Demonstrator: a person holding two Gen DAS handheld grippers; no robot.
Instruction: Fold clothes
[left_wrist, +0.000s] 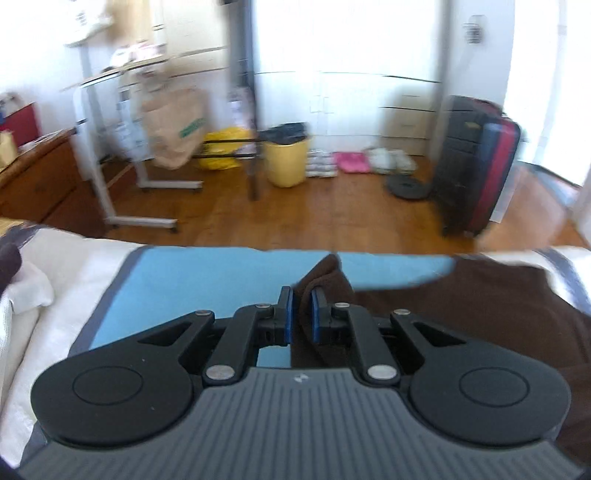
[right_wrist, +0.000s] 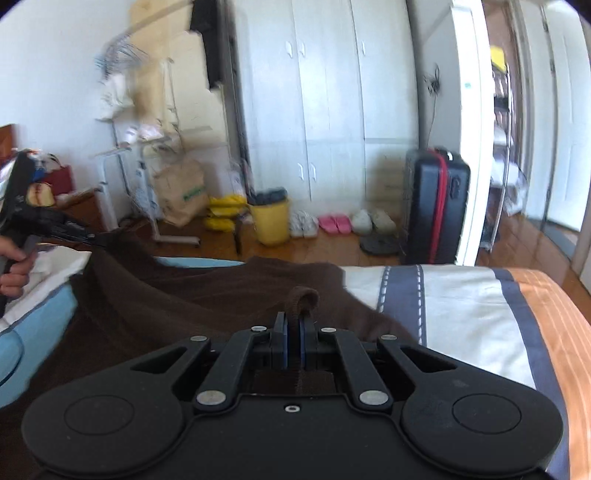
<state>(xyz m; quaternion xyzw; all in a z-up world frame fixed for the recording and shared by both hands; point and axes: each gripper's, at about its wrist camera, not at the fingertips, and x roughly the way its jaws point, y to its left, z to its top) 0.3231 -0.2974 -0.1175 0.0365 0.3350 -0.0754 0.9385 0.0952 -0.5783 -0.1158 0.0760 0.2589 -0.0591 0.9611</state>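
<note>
A dark brown garment (left_wrist: 461, 306) lies spread on the bed, over a light blue cover (left_wrist: 207, 280). My left gripper (left_wrist: 301, 295) is shut on a bunched corner of the brown garment, which sticks up between its blue pads. In the right wrist view the same brown garment (right_wrist: 177, 302) stretches across the bed. My right gripper (right_wrist: 294, 325) is shut on a ribbed edge of it that loops above the fingertips. The left gripper (right_wrist: 88, 236) also shows at the far left of the right wrist view, held by a hand and pulling the cloth taut.
The bed has a white, navy and orange striped cover (right_wrist: 480, 306). Beyond the bed's far edge is a wooden floor with a yellow bin (right_wrist: 269, 221), a dark suitcase (right_wrist: 436, 206), shoes (right_wrist: 332, 223), a paper bag (right_wrist: 183, 192) and a wheeled stand (left_wrist: 110, 155). A white pillow (left_wrist: 26, 288) lies at left.
</note>
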